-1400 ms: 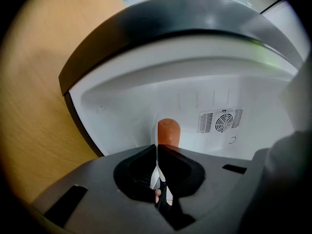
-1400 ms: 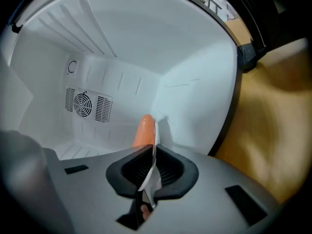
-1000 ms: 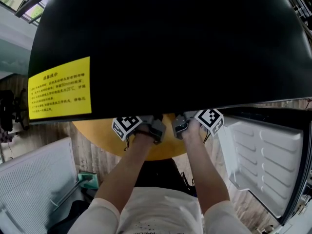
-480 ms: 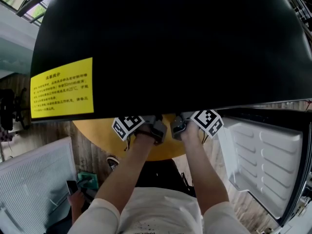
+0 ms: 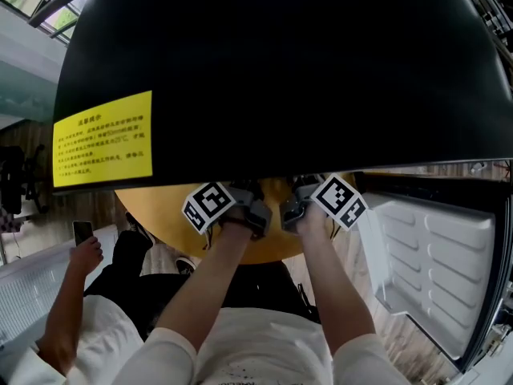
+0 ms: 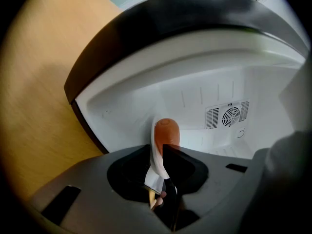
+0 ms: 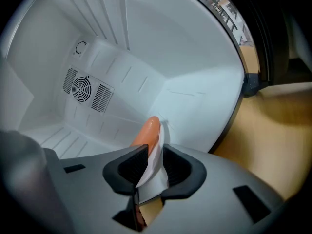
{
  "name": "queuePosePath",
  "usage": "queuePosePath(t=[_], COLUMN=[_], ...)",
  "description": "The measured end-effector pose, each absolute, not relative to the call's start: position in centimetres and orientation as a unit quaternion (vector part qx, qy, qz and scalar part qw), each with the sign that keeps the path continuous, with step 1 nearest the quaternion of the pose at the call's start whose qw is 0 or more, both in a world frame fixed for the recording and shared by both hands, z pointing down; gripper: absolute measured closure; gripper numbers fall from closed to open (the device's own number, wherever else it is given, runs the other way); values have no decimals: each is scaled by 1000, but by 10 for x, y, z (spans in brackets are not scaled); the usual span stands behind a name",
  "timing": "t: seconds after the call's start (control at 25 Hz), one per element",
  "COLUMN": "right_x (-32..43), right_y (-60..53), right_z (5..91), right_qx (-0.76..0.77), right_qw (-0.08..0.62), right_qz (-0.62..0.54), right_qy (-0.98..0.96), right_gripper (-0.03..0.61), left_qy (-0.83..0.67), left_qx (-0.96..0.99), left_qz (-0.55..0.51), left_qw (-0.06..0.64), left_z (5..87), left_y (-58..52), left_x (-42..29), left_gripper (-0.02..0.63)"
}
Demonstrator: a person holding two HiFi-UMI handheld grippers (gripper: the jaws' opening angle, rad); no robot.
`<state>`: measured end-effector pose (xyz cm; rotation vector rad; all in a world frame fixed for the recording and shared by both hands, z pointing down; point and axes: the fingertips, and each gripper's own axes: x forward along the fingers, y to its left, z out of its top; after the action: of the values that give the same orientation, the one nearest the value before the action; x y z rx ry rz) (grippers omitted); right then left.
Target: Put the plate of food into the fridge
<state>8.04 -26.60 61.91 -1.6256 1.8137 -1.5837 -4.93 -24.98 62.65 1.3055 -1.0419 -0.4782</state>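
Both grippers carry one white plate between them, seen edge-on, with an orange-brown sausage on it. In the left gripper view the plate (image 6: 157,156) and sausage (image 6: 166,131) stick out of my left gripper (image 6: 159,179), shut on the rim. My right gripper (image 7: 148,172) is shut on the opposite rim of the plate (image 7: 154,165), the sausage (image 7: 146,131) beyond it. Both views look into the fridge's white interior (image 6: 220,84) (image 7: 97,52). From the head, the left gripper (image 5: 255,209) and right gripper (image 5: 292,207) reach under the fridge's black top (image 5: 280,70), which hides the plate.
The fridge door (image 5: 437,263) stands open at the right. A round wooden table (image 5: 160,215) lies under the fridge. A yellow label (image 5: 103,149) is on the black top. A seated person's hand with a phone (image 5: 82,233) is at the lower left.
Both grippers have moved slightly forward under the fridge top. A person holding a phone has come into view at the lower left.
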Motion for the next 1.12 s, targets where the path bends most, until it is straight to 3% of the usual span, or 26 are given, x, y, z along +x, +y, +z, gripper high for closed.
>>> queuePosePath(t=[0.72,1.12], right_x=[75,60], right_y=[-225,-180], right_z=[606,563], right_qx=[-546,-512], right_qw=[108,108], right_qz=[-546,-532], right_qy=[627,666], right_gripper=[486,488], left_qy=[-458,-431], left_qx=[591,656], left_qz=[-213,-184], left_qw=[629,592], left_z=[604,559], left_y=[-218,-175], left_x=[-61,-48], left_gripper=[528,572])
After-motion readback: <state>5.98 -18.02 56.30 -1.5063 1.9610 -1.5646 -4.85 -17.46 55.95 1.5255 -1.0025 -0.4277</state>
